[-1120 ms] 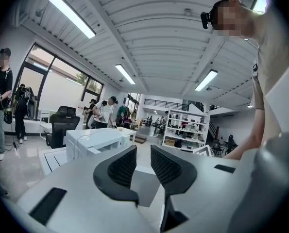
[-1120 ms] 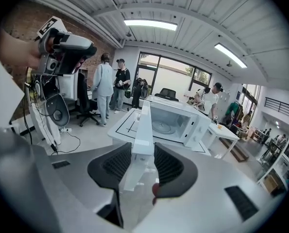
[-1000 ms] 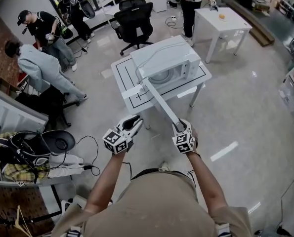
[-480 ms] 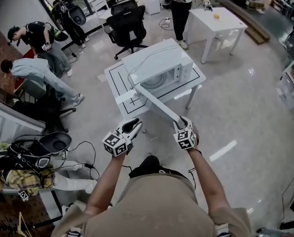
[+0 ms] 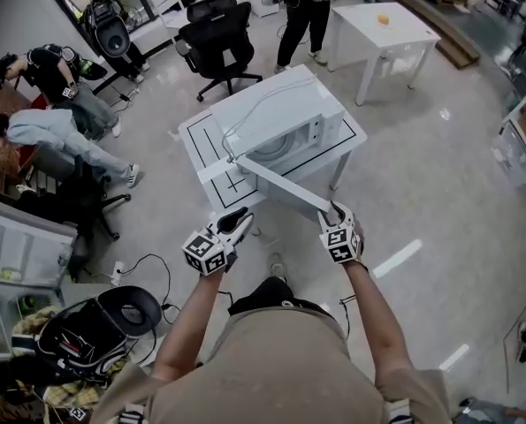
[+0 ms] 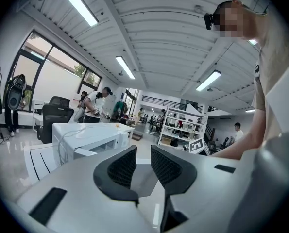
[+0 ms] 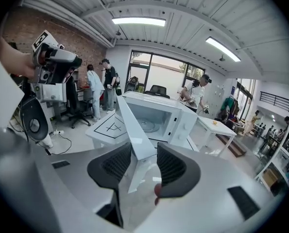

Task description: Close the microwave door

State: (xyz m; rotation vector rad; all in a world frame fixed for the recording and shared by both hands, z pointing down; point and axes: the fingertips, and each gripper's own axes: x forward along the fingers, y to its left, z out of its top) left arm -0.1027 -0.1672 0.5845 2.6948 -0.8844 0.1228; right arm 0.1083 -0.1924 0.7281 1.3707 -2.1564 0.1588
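Microwave sat on tabletop, door swung wide. Right gripper jaws clamped door's free edge; left gripper jaws parted, empty. Best bet was steady push along hinge arc.

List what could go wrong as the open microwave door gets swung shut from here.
The right gripper pinches only the outer edge of the white microwave door; it could slip off mid-swing. A hard push may shift the white microwave on its small white table.
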